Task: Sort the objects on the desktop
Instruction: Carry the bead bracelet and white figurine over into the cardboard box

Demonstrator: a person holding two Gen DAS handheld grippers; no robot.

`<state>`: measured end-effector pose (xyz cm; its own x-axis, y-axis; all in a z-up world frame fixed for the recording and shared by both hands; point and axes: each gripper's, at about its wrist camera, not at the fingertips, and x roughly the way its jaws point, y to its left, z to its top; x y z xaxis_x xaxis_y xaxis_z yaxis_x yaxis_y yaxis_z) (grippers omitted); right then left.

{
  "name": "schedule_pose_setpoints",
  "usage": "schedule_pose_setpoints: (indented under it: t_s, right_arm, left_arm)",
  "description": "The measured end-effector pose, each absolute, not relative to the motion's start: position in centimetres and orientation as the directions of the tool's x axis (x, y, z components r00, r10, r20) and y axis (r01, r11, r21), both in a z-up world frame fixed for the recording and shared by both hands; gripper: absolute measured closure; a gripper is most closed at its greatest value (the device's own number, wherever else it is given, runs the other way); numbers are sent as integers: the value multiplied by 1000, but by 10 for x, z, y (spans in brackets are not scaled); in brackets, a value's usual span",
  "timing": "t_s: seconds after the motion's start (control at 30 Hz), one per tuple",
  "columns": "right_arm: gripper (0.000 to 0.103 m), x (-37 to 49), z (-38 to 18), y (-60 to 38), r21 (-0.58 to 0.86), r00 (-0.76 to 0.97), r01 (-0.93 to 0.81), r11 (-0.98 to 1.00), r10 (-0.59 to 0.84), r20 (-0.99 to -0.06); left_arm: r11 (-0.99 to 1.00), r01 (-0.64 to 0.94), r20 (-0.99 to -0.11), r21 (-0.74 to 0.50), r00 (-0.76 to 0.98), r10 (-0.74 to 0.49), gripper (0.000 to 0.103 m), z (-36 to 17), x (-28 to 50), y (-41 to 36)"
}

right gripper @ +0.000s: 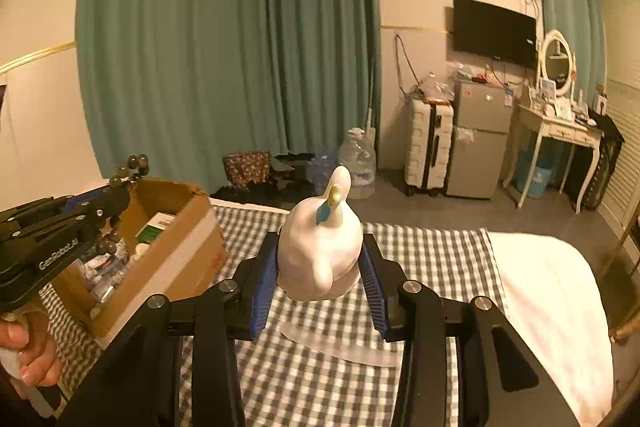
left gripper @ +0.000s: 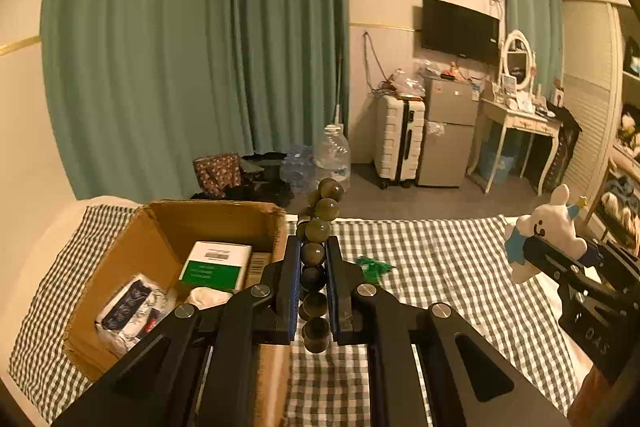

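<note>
Over the checkered bedspread [left gripper: 440, 267], left gripper [left gripper: 313, 255] clamps bead bracelet [left gripper: 318, 231]; right gripper [right gripper: 320, 259] clasps plush toy [right gripper: 320, 247].

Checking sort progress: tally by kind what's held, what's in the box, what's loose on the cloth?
Held: 2 – bead bracelet, white plush toy
In cardboard box: at least 3 – green-white carton, tissue pack, white item
Loose: 1 – green scrap
Total: 6

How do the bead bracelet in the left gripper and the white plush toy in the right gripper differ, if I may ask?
The bead bracelet is a string of dark green, glossy round beads; the white plush toy is one soft, matte lump. The bracelet is thin, so the left gripper is nearly closed on it; the bulky toy keeps the right gripper much wider. Both are held above the checked cloth.
</note>
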<state>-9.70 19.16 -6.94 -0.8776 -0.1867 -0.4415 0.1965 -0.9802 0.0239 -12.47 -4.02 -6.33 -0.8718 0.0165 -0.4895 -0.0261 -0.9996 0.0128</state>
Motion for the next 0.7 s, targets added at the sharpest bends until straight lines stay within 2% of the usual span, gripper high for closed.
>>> schedule_pose_setpoints:
  t_s: [0.13, 0.27, 0.7]
  right_arm:
    - [63, -95, -66, 171, 10, -878, 226, -974, -208, -432]
    - [64, -98, -62, 149, 26, -872, 252, -967, -238, -428]
    - [64, -107, -51, 79, 27, -855, 332, -943, -313, -414]
  left_arm:
    - [-1000, 3, -486, 21, -874, -13, 92, -59, -126, -58]
    - [-995, 12, -451, 99, -891, -55, 92, -56, -124, -71]
    - [-993, 41, -421, 111, -903, -84, 92, -50, -115, -134]
